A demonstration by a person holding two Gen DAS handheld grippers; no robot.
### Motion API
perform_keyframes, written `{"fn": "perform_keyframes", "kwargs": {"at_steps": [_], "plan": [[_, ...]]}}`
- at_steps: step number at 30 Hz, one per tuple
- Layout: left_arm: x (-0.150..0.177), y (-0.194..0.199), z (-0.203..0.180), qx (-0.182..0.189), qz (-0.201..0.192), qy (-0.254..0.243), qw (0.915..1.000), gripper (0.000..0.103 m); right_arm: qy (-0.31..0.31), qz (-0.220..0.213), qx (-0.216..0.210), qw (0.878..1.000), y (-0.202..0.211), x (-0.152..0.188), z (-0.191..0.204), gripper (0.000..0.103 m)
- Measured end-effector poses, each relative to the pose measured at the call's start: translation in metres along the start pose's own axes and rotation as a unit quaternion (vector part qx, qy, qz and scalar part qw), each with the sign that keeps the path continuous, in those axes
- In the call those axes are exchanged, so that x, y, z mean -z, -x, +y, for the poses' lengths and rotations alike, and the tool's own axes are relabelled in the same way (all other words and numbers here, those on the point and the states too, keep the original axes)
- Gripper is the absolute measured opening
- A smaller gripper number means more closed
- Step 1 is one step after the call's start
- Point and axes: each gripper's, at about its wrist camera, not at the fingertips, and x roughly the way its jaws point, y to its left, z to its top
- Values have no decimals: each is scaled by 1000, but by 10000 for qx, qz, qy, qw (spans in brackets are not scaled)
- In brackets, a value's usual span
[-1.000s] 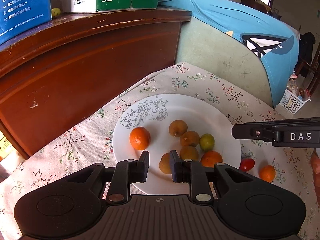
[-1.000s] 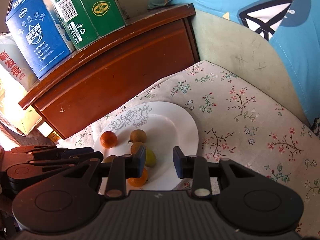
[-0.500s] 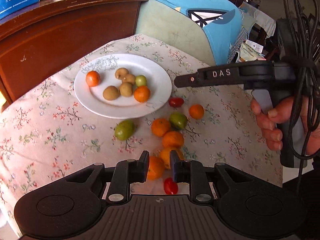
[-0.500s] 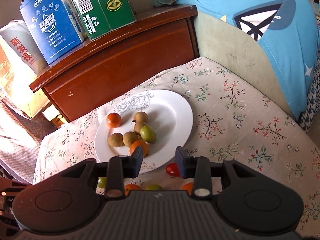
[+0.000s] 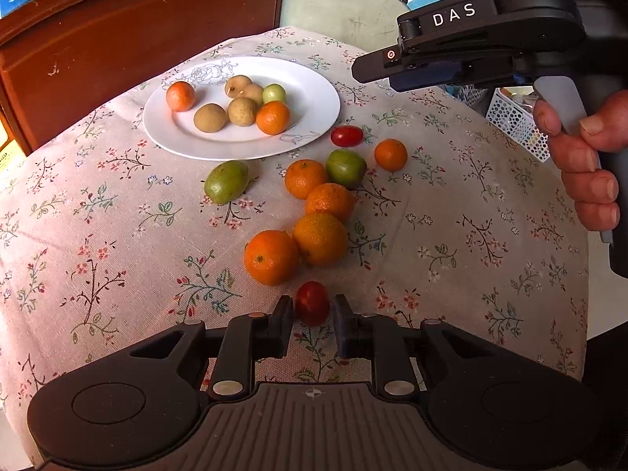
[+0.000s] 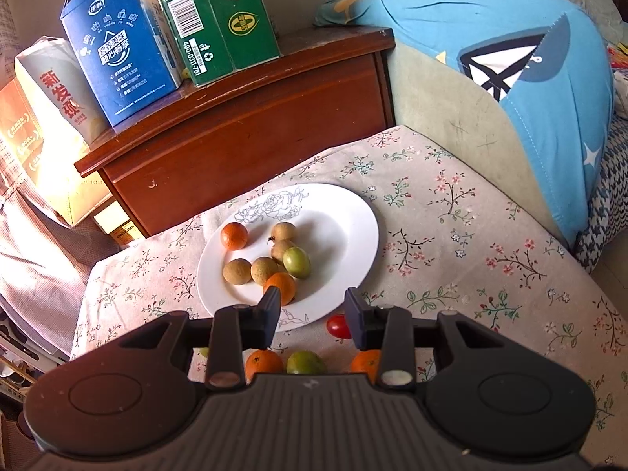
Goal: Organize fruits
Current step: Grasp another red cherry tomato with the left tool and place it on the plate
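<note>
- The left gripper [image 5: 314, 314] hangs over the floral tablecloth [image 5: 471, 235] on the near side of the white plate [image 5: 314, 90], its jaws drawn in to a narrow slit and gripping nothing.
- A red cherry tomato [image 5: 312, 303] lies on the cloth right at the left gripper's tips, farthest of all the fruit from the plate; whether a pad touches it cannot be told.
- A chain of four tangerines runs from there towards the plate: two touching side by side [image 5: 271, 257] [image 5: 320, 238], then a third [image 5: 329, 201], then a fourth [image 5: 305, 178].
- A round green fruit [image 5: 346, 167] rests against the fourth tangerine, a smaller tangerine [image 5: 390, 154] sits just right of it, and an oblong green fruit [image 5: 226, 181] lies alone near the plate's front rim.
- A second cherry tomato [image 5: 346, 136] sits just beside the plate's right rim.
- The right gripper [image 6: 312, 306], held in a person's hand [image 5: 585, 165], hovers above the plate's near right edge; its jaws have just been opening and stand apart, nothing between them.
- The plate holds two tangerines [image 5: 180, 95] [image 5: 272, 117], four brown fruits [image 5: 210, 117] and one small green fruit [image 5: 274, 93].
- Beyond the plate stands a dark wooden cabinet [image 6: 255, 125] bearing a blue carton [image 6: 117, 59] and a green carton [image 6: 223, 19]; a blue cushion [image 6: 530, 59] lies to the plate's far right.
</note>
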Motion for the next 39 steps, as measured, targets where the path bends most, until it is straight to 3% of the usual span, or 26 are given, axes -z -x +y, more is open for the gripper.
{"fn": "perform_keyframes", "kwargs": {"at_steps": [6, 11, 18, 27, 31, 34, 39], "plan": [[-1, 1, 0, 49, -41, 36, 10000, 17, -3, -17, -36, 10000, 2, 0, 0, 38], [-10, 19, 3, 170, -351, 107, 9992, 16, -84, 11, -85, 9999, 1, -2, -3, 38], [-50, 30, 23, 46, -765, 289, 9966, 16, -240, -19, -19, 9997, 1, -5, -11, 38], [-117, -10, 71, -463, -1003, 433, 9929, 16, -379, -9, 48, 9993, -2, -7, -21, 38], [-127, -28, 85, -587, -952, 538, 9923, 16, -387, 49, 34, 9992, -5, -7, -22, 38], [-130, -37, 94, -481, -905, 797, 9915, 16, -391, 88, 69, 9992, -7, -6, -25, 38], [-134, -41, 94, -563, -923, 788, 9910, 19, -363, 163, 118, 9991, -9, -2, -28, 38]]}}
